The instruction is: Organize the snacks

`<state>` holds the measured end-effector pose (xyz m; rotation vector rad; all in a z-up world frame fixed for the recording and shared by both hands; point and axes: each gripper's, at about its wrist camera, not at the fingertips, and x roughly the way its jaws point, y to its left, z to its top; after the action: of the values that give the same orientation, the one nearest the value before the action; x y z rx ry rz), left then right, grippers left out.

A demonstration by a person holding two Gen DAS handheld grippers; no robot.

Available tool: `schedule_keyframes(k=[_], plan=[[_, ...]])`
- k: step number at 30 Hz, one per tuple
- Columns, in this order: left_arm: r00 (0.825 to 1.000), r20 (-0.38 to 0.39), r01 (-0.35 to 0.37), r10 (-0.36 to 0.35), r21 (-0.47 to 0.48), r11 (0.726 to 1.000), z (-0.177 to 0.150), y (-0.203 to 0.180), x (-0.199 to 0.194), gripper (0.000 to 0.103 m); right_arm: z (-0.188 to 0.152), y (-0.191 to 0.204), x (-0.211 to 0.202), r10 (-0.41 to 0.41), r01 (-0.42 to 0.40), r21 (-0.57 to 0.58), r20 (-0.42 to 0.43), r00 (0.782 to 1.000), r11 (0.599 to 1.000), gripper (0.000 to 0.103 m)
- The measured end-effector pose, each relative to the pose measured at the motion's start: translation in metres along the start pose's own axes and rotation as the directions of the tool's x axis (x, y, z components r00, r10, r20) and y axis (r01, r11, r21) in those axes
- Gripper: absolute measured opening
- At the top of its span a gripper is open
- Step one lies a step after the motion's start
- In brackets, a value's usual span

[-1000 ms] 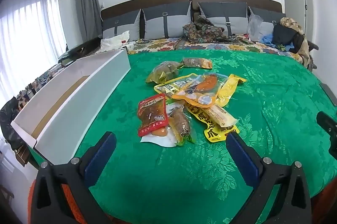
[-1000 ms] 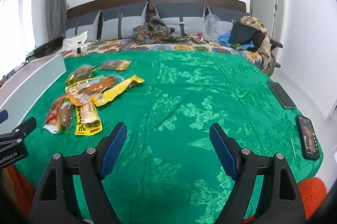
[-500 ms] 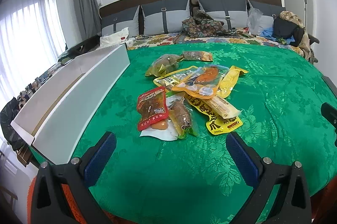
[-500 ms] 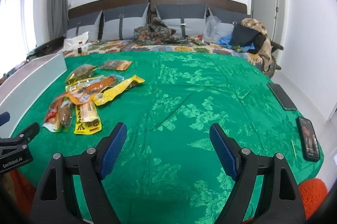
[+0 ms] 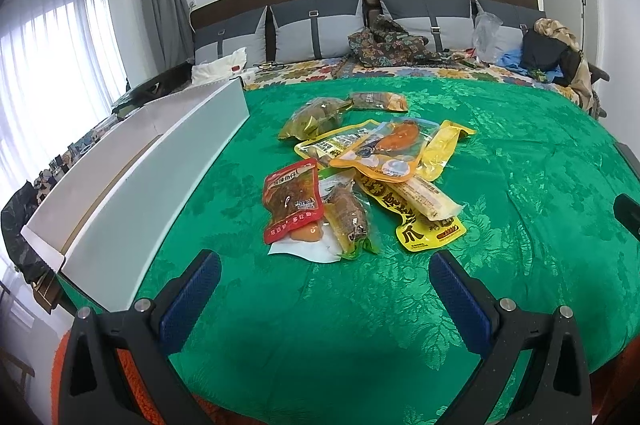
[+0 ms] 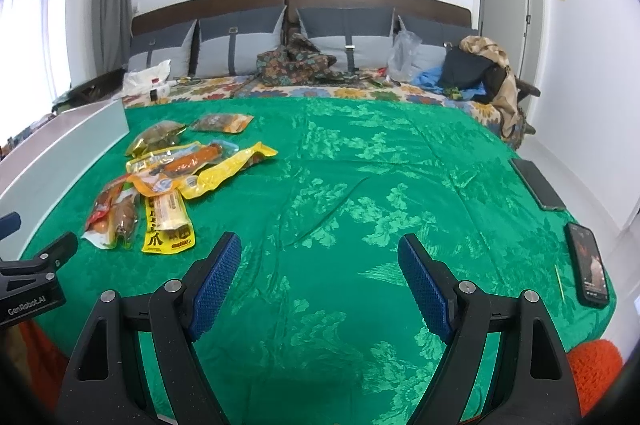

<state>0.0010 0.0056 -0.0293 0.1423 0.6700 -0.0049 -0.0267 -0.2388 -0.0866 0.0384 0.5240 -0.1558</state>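
Snack packets [image 5: 368, 169] lie in a loose overlapping heap on the green patterned bedspread [image 5: 520, 185], toward its left half and just right of a long white box [image 5: 156, 193] that runs along the bed's left edge. Nearest the camera in the left wrist view, a red packet [image 5: 292, 201] rests partly on a white-backed pouch, touching a clear wrapper with a brown snack inside [image 5: 350, 221]. To the right of these sits a yellow packet with bold black characters [image 5: 416, 221], and a long pale stick-shaped snack [image 5: 428, 197] lies across it. Above them an orange-and-clear pouch [image 5: 384, 149] overlaps other yellow wrappers, with a plain yellow pouch [image 5: 444, 149] jutting out to the right. Farther back an olive-coloured bag [image 5: 312, 117] and a small brown-orange packet [image 5: 378, 101] sit slightly apart from the pile. The left gripper [image 5: 324, 289] hangs above the bedspread just short of the heap, its blue-padded fingers [image 5: 192, 293] spread wide with nothing between them. The right gripper [image 6: 320, 273] is over bare bedspread to the right of the snacks, its jaws likewise wide apart and empty. On the bed's right edge two dark phones lie apart, one with a lit screen [image 6: 588, 261] and one dark [image 6: 538, 183], with a thin yellow stick [image 6: 559, 279] beside the nearer one. At the head of the bed are grey pillows [image 6: 348, 33], a crumpled patterned cloth [image 6: 300, 61] and a heap of clothes [image 6: 476, 69].
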Motion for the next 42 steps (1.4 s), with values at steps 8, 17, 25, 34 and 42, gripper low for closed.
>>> schedule_keyframes(k=[8,17,25,34,42], plan=[[1.000,-0.007,0.000,0.000,0.003,1.000,0.000,0.000,0.002,0.103,0.000,0.000,0.000,0.002,-0.002,-0.001,-0.003,1.000,1.000,0.084],[1.000,-0.017,-0.002,0.002,-0.001,1.000,-0.002,0.002,0.005,0.103,-0.001,0.001,0.001,0.002,-0.002,-0.001,-0.006,1.000,1.000,0.084],[1.000,-0.029,-0.005,0.005,-0.001,1.000,-0.003,0.003,0.009,0.103,-0.002,0.000,0.003,0.004,-0.004,0.002,-0.012,1.000,1.000,0.084],[0.999,-0.041,-0.009,0.009,-0.001,1.000,-0.005,0.005,0.014,0.103,-0.004,-0.001,0.008,0.005,-0.005,0.004,-0.020,1.000,1.000,0.084],[0.999,-0.051,-0.012,0.012,0.000,1.000,-0.006,0.006,0.018,0.103,-0.005,-0.002,0.009,0.005,-0.005,0.006,-0.025,1.000,1.000,0.084]])
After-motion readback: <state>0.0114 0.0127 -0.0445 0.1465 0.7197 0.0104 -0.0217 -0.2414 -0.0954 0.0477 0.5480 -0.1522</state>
